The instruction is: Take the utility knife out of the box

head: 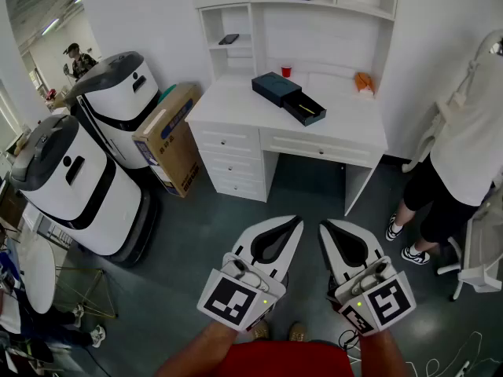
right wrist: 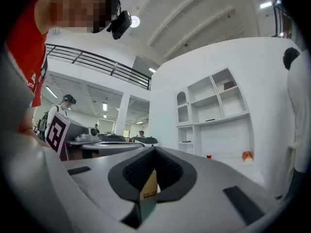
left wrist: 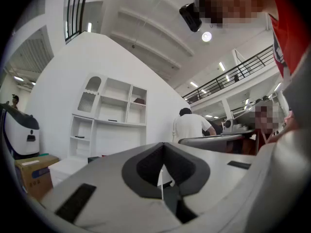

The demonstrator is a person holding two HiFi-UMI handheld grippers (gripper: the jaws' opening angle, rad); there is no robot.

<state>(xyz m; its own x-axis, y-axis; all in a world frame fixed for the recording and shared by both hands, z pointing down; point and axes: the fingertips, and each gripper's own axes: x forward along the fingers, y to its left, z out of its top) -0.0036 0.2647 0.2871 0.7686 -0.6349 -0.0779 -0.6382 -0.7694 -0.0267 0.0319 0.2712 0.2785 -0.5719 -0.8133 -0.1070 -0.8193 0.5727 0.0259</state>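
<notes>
A dark box (head: 277, 87) lies on the white desk (head: 236, 108), far ahead of both grippers. Its drawer (head: 305, 109) is slid out toward the front right, and a thin yellowish thing that may be the utility knife (head: 309, 110) lies in it. My left gripper (head: 292, 225) and right gripper (head: 325, 228) hang side by side over the floor, well short of the desk, pointing toward it. Both have their jaws together with nothing between them. The left gripper view (left wrist: 163, 178) and the right gripper view (right wrist: 148, 186) show the same closed seam.
A red cup (head: 286, 71) and an orange thing (head: 362, 81) sit at the desk's back. Two white robots (head: 78, 175) and a cardboard box (head: 169, 136) stand left of the desk. A person (head: 464, 148) stands at the right beside a chair (head: 479, 258).
</notes>
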